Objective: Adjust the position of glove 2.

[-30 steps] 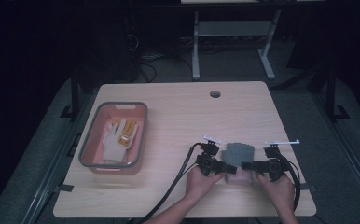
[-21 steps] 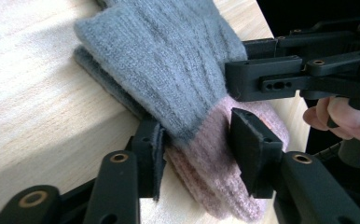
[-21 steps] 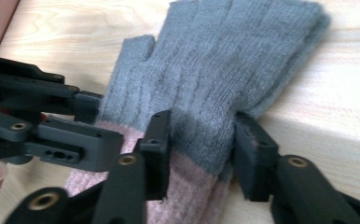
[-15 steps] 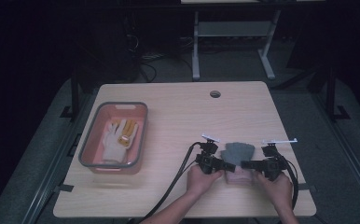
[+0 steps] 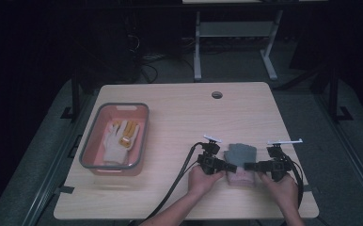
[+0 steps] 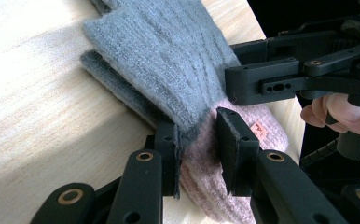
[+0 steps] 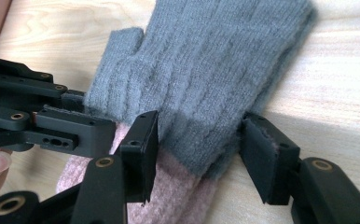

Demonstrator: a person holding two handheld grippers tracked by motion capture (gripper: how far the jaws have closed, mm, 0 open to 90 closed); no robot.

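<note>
A grey glove [image 5: 241, 153] with a pink cuff [image 5: 240, 177] lies on the table [image 5: 179, 122] near its front edge, right of the middle, between the two grippers. In the high view its grey part points away from the person and the cuff toward them. In the gripper views the grey knit looks doubled, one layer over another, with the thumb [image 7: 122, 44] sticking out at one side.

The left gripper [image 6: 199, 151] comes at the glove from the person's left. Its jaws stand a little apart, astride the edge where grey meets pink; the left pad touches the knit and the other stands close beside it, but no firm pinch is plain. The right gripper [image 7: 197, 154] comes from the other side, its jaws wider apart, with the end of the grey part and the pink cuff between them; the pads are close to the fabric yet not pressed shut on it. The two grippers' tips are just beside each other over the cuff. A hand [image 5: 203, 180] holds the left gripper and another hand [image 5: 279, 185] the right.

Well apart, at the table's left, a tray [image 5: 95, 143] holds a white glove [image 5: 116, 141] with orange markings.
</note>
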